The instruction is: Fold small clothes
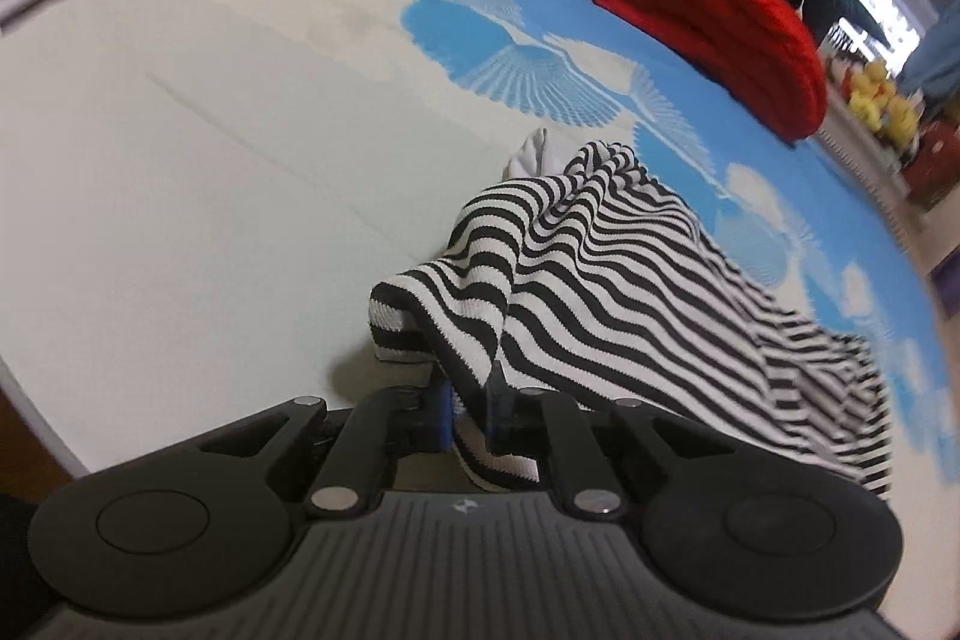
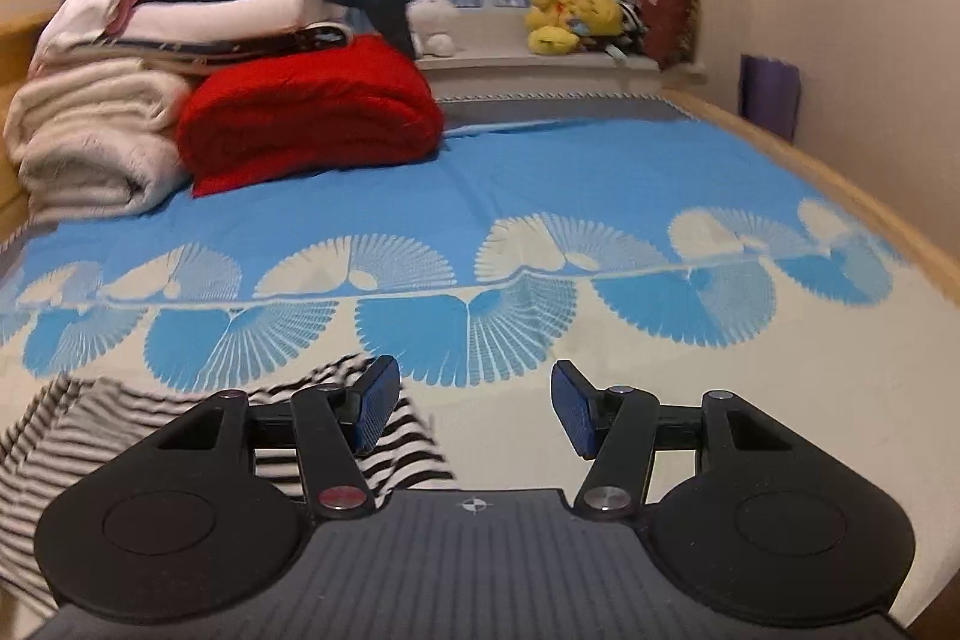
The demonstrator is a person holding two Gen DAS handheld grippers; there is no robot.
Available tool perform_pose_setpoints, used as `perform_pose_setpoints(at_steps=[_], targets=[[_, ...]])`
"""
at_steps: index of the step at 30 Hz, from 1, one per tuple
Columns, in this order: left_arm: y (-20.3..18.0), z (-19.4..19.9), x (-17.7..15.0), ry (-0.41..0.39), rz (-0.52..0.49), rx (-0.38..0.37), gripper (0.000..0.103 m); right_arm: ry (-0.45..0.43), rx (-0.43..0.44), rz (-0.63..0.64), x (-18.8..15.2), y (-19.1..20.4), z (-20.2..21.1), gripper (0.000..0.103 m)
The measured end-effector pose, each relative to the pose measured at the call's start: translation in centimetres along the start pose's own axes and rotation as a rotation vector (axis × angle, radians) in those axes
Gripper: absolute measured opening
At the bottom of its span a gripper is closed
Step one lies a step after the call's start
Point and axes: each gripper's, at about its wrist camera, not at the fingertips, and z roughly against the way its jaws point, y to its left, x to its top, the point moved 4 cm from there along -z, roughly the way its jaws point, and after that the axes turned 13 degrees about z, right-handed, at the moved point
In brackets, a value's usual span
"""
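Left gripper (image 1: 470, 415) pinches an edge of the striped garment (image 1: 606, 280), lifted and draping down onto the bedsheet (image 1: 180, 160). Right gripper (image 2: 475, 409) has jaws wide apart, nothing between them, with the garment at its left on the sheet. Red blanket (image 2: 312, 112) well beyond.

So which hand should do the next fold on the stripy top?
Probably left: the left gripper is already shut on the striped top, lifting an edge. The right gripper is open and holds nothing.
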Motion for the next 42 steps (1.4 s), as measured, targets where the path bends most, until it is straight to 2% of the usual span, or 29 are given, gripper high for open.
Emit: perform_pose_setpoints(at_steps=[4,6,8,10,13,17,19,21,26,32,36,39,42], targets=[[0.5,-1.2,-0.7,0.034,-0.018,0.034,0.011,0.011,-0.001,0.001,-0.6,0.4,-0.7,0.058],[1.2,-1.9,-1.0,0.066,0.011,0.040,0.013,0.019,0.014,0.018,-1.0,0.8,-1.0,0.058],[2.1,-2.4,-0.8,0.085,0.079,0.036,0.021,0.024,0.020,0.030,-1.3,0.8,-1.1,0.058],[2.8,-3.0,-0.6,0.105,0.131,0.032,0.033,0.024,0.024,0.027,-1.4,0.5,-1.0,0.058],[3.8,-3.7,-0.5,0.124,0.182,0.025,0.038,0.027,0.032,0.020,-1.7,-0.2,-0.8,0.058],[4.0,-4.3,-0.3,0.112,0.186,0.017,0.037,0.035,0.035,0.028,-2.1,-0.7,-0.5,0.058],[3.5,-4.4,-0.3,0.101,0.168,0.017,0.021,0.029,0.043,0.040,-2.2,-0.7,-0.3,0.058],[2.7,-4.3,-0.5,0.082,0.142,0.033,0.019,0.021,0.047,0.042,-2.2,-0.9,-0.1,0.058],[0.2,-3.8,-1.2,0.020,0.000,0.088,0.016,0.027,0.045,-0.009,-2.1,-1.9,-0.3,0.058],[-0.7,-2.6,-0.9,-0.012,-0.036,0.073,0.013,0.021,0.041,-0.044,-2.1,-2.7,-0.1,0.058],[-5.5,0.2,-1.0,-0.102,-0.207,0.074,0.012,-0.002,0.056,-0.084,-2.2,-3.6,0.5,0.058],[-11.9,3.1,-2.6,-0.188,-0.320,-0.018,0.011,-0.006,0.053,-0.119,-2.4,-4.6,0.8,0.058],[-20.1,5.9,-6.7,-0.222,-0.446,-0.176,0.008,0.003,0.041,-0.172,-2.5,-5.9,0.5,0.058]])
